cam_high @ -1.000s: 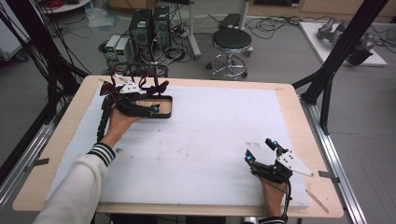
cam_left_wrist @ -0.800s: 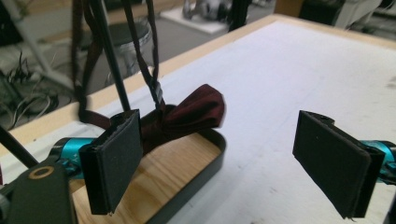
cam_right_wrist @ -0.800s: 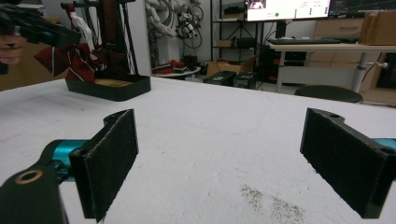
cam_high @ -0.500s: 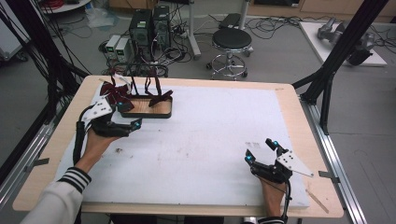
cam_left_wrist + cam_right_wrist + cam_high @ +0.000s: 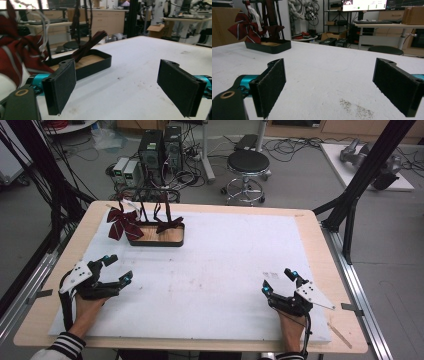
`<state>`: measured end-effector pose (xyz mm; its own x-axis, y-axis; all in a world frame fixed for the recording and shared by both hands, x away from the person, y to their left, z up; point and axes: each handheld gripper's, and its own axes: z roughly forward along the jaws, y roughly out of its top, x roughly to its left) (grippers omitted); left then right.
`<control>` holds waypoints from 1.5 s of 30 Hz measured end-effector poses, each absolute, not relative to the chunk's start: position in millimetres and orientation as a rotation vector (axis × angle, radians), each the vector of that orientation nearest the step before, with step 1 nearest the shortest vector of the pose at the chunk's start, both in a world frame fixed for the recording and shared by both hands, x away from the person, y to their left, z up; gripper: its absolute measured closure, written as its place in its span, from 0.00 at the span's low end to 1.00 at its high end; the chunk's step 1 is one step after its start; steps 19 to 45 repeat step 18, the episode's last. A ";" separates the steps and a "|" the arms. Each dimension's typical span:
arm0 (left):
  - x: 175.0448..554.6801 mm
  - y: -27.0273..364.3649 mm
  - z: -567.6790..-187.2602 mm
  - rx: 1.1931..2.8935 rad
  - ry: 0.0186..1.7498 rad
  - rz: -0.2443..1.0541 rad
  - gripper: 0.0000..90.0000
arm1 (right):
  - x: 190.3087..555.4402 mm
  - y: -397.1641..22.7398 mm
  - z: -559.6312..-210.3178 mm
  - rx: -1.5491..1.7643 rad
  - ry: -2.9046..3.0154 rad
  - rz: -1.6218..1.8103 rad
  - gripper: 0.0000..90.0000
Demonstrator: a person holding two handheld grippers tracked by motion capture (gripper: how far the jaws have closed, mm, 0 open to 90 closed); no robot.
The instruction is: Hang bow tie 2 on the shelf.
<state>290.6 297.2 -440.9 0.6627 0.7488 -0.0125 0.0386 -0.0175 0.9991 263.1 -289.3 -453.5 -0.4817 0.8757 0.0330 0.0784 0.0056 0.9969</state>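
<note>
- The left gripper (image 5: 114, 270) is sitting in the lower left of the high view now. A second ago it was up at the tray (image 5: 159, 240), right on the stand, so it has pulled back and come down toward the person's side of the table (image 5: 210, 270).
- Its jaws are standing wide apart with nothing between them. In the left gripper view the two black pads (image 5: 61, 87) are showing only bare white table in the gap.
- The red striped bow (image 5: 122, 224) is hanging on the left side of the black stand (image 5: 142, 202), in the upper left of the high view. It is staying up there by itself, with no hand near it.
- A second dark red bow (image 5: 169, 224) is hanging just beside it, over the wooden floor of the tray.
- I am guessing the hanging job is done, or nearly done, because the hand is letting go and moving away.
- The right gripper (image 5: 281, 281) is resting in the lower right of the high view, in the same spot as before. Its jaws are apart too, and empty.
- I am looking for words or labels. A bright screen (image 5: 363, 5) is glowing at the top of the right gripper view, but its writing is too small to read.
</note>
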 end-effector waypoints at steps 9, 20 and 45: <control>281.1 302.3 -453.8 1.452 0.713 0.686 0.18 | 262.7 -288.9 -453.5 0.998 1.623 1.543 0.12; 279.0 304.1 -454.6 1.431 0.720 0.710 0.19 | 262.1 -289.1 -453.7 0.989 1.622 1.543 0.12; 279.0 304.1 -454.6 1.431 0.720 0.710 0.19 | 262.1 -289.1 -453.7 0.989 1.622 1.543 0.12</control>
